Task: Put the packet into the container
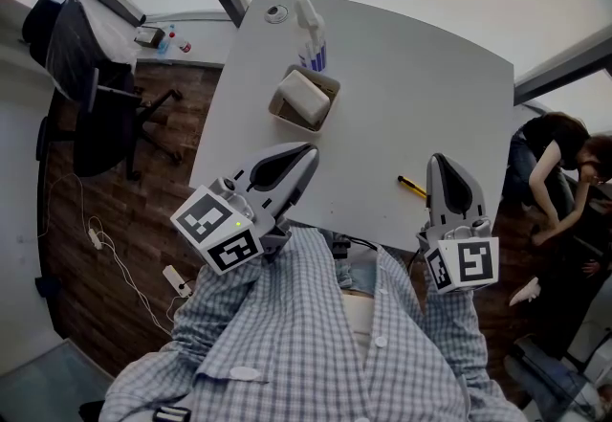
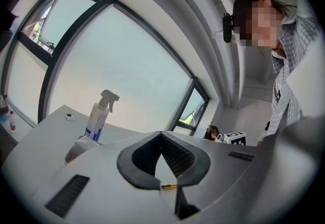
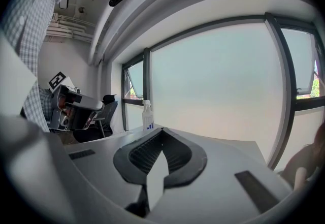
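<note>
Already stowed: white packet point(image 1: 304, 97) lies in the brown container point(image 1: 278, 112), mid-table point(image 1: 411, 85), with the spray bottle point(image 1: 311, 35) just behind. Left gripper point(image 1: 304, 154) and right gripper point(image 1: 441, 162): fingers together, empty. Risk: a careless reach could topple the bottle.

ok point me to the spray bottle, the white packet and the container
spray bottle point(image 1: 314, 53), head view, on its lower body with the blue label
white packet point(image 1: 304, 97), head view, middle of its top face
container point(image 1: 277, 110), head view, on its brown rim at the left
</note>
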Demonstrator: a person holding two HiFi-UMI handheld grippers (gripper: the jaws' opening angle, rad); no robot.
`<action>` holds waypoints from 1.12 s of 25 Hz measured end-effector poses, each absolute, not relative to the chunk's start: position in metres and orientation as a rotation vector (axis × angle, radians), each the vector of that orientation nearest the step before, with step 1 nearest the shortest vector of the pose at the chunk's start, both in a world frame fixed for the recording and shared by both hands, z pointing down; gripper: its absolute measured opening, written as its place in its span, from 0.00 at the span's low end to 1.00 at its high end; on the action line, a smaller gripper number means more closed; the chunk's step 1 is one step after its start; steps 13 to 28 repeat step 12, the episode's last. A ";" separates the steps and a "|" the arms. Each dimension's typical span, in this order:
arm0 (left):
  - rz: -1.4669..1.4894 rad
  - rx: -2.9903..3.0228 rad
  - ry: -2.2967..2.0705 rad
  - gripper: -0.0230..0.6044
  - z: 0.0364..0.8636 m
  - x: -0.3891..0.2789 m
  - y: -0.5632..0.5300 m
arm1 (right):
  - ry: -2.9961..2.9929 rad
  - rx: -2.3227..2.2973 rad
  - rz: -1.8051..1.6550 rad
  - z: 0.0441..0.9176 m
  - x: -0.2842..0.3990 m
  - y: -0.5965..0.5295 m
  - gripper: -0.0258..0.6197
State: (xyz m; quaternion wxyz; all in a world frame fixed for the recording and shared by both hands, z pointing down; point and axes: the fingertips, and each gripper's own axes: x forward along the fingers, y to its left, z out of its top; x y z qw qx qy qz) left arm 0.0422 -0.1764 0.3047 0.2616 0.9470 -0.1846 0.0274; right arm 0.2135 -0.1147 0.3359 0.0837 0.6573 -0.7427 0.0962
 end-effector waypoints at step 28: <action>0.073 2.565 -0.499 0.05 0.303 0.041 -0.176 | -2.225 1.950 0.288 0.335 0.210 -0.115 0.06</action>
